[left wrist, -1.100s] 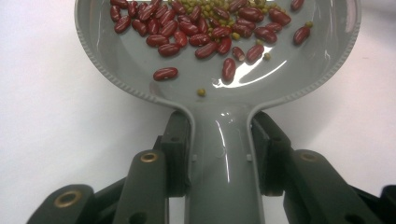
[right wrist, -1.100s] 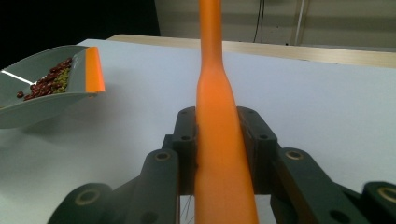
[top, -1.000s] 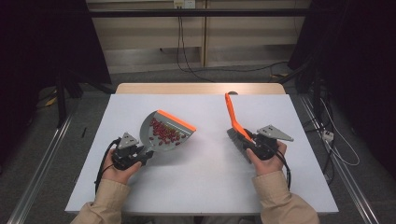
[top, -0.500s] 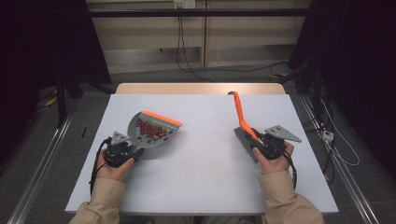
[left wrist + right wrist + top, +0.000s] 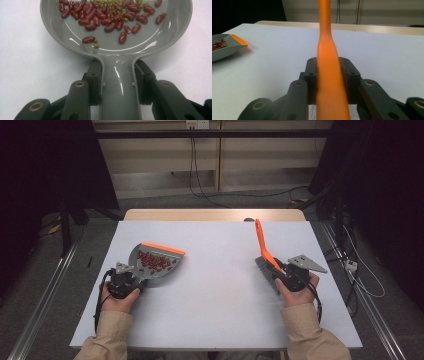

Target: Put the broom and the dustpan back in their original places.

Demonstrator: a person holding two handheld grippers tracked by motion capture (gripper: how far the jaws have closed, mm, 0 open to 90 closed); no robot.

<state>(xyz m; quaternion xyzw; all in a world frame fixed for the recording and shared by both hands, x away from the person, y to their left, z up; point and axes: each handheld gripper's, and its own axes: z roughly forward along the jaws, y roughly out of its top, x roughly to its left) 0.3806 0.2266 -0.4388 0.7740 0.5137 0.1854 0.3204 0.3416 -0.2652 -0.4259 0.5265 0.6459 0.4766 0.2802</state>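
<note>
Grey dustpan (image 5: 156, 265) with orange lip on white table (image 5: 215, 320), left of centre; holds red kidney beans (image 5: 105, 17) plus small green beans (image 5: 96, 46), heaped toward lip. Left gripper (image 5: 131, 279) jaws clenched on dustpan handle. Right gripper (image 5: 278, 271) jaws clamped on orange brush (image 5: 263, 247), handle angled up and away; grey bristles beside gripper, near table. In left gripper view, dustpan lip cut off by frame top. Whether bristles touch table: cannot tell.

Over the last second the left gripper (image 5: 131, 279) drew the grey dustpan (image 5: 156, 264) with its red beans (image 5: 155, 261) leftward across the desk (image 5: 215, 285) and lowered it, so its orange lip, first tilted up, came nearly level.
</note>
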